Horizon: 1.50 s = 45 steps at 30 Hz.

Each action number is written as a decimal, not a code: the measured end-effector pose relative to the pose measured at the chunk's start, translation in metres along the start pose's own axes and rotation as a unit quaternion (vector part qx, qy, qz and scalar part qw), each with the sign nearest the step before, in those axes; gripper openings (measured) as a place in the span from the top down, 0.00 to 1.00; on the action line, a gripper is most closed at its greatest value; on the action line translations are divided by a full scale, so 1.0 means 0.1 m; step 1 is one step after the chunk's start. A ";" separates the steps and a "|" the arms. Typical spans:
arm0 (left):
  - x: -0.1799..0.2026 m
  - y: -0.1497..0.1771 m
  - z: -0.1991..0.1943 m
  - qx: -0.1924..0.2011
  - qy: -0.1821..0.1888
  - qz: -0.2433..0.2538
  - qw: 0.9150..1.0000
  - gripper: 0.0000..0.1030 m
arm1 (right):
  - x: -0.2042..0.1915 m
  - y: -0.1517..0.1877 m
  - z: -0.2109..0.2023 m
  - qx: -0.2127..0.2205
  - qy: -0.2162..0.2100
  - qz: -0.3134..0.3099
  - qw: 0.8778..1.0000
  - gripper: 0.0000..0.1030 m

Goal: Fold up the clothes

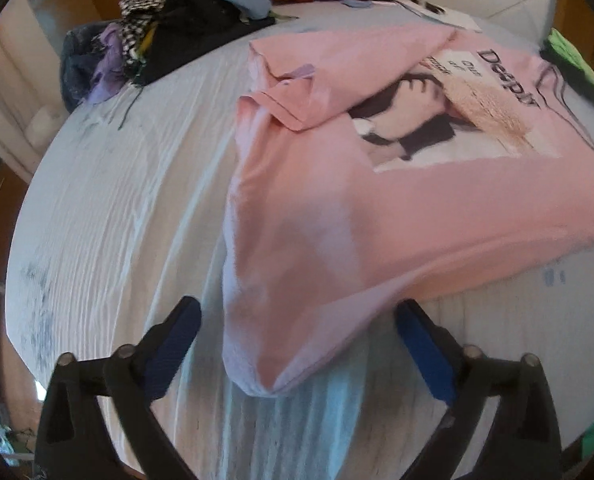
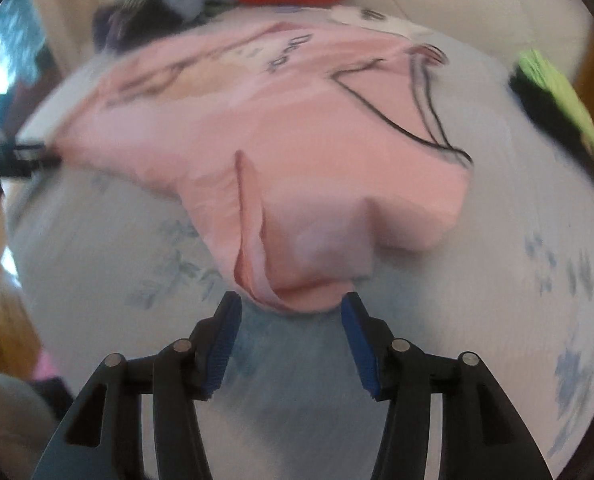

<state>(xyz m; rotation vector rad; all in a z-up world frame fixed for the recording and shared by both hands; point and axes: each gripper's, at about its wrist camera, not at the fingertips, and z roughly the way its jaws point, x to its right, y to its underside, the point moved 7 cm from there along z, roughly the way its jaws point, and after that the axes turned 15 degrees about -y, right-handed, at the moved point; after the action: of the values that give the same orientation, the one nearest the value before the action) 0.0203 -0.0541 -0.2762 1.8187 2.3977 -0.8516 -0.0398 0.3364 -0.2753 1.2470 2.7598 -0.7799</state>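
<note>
A pale, finely wrinkled bed sheet [image 1: 109, 184] with faint blue flowers is covered by a pink T-shirt [image 1: 397, 208] of soft, thin cloth, printed with a dark animal picture and lettering, one sleeve folded over its chest. Its near corner lies bunched between the blue pads of the left gripper [image 1: 297, 320], which is held wide open and angled downward. The right gripper [image 2: 293, 304] is seen partly open, with the shirt's hem [image 2: 305, 292] just at its tips, ungripped.

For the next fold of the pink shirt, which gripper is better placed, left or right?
Probably the left gripper: its jaws stand wide open around a corner of the pink shirt. The right gripper is narrower, and the hem only meets its fingertips.
</note>
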 end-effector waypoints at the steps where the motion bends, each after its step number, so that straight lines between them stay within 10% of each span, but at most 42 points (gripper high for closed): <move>1: -0.02 0.00 0.02 -0.011 0.009 -0.015 1.000 0.03 | -0.01 -0.04 0.02 0.012 -0.001 -0.004 1.000 0.49; 4: -0.08 0.00 0.05 -0.037 0.033 -0.057 0.997 0.26 | 0.04 -0.13 0.01 0.024 -0.006 0.017 1.000 0.88; 7: -0.08 -0.01 -0.05 -0.023 0.027 -0.040 0.999 0.65 | -0.11 -0.15 -0.28 0.034 -0.028 0.004 0.999 0.93; 9: -0.07 0.00 -0.13 -0.014 0.021 -0.026 0.999 0.69 | -0.22 -0.11 -0.46 0.029 -0.043 -0.005 0.999 0.93; 14: -0.16 0.23 -0.21 -0.020 0.009 -0.013 1.000 0.69 | -0.41 0.28 -0.71 -0.041 -0.079 -0.011 0.996 0.92; 16: -0.22 0.33 -0.23 -0.030 0.003 -0.010 0.999 0.47 | -0.32 0.41 -0.61 -0.064 -0.063 0.001 0.996 0.85; 19: -0.34 0.31 -0.41 -0.013 0.012 -0.023 1.000 0.40 | -0.15 0.51 -0.62 -0.055 -0.076 0.051 0.994 0.83; 35: -0.13 -0.98 -0.16 0.020 0.075 -0.047 0.996 0.33 | 0.14 -0.47 -0.46 0.049 -0.105 0.165 0.980 0.52; 45: -0.05 -2.13 0.61 -0.006 0.122 -0.065 0.990 0.33 | 0.72 -1.36 -0.35 0.085 -0.071 0.251 0.962 0.52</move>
<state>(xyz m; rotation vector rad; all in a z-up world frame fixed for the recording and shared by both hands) -0.1879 -0.1222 -0.2394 1.8785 2.6869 -0.6537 -0.1788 0.3262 -0.2008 1.7393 2.1510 -1.0098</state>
